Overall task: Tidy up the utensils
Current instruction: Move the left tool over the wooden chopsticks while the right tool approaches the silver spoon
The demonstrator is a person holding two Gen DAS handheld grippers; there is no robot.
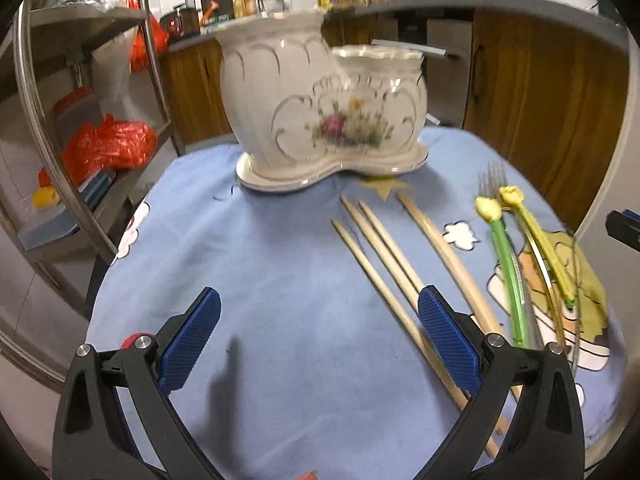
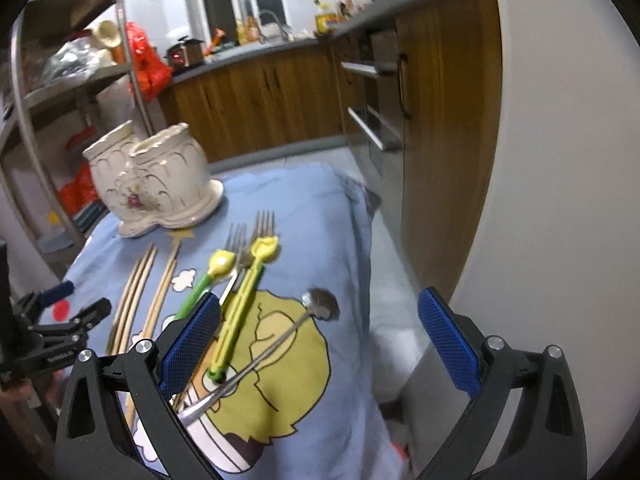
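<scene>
A white ceramic two-cup utensil holder (image 1: 324, 108) with a flower print stands at the far side of the blue cloth-covered table (image 1: 280, 280); it also shows in the right wrist view (image 2: 156, 178). Several wooden chopsticks (image 1: 384, 256) lie in front of it. Beside them lie a green-handled utensil (image 1: 506, 276), a yellow-handled one (image 1: 540, 244) and forks (image 2: 250, 236). A metal spoon (image 2: 280, 340) lies on the cartoon print. My left gripper (image 1: 318, 344) is open above the cloth, its right finger over the chopsticks. My right gripper (image 2: 320, 344) is open above the spoon.
A metal shelf rack (image 1: 80, 140) with red bags stands left of the table. Wooden kitchen cabinets (image 2: 272, 96) and a counter run behind. A white wall or pillar (image 2: 560, 160) is close on the right. The table's right edge drops off near the spoon.
</scene>
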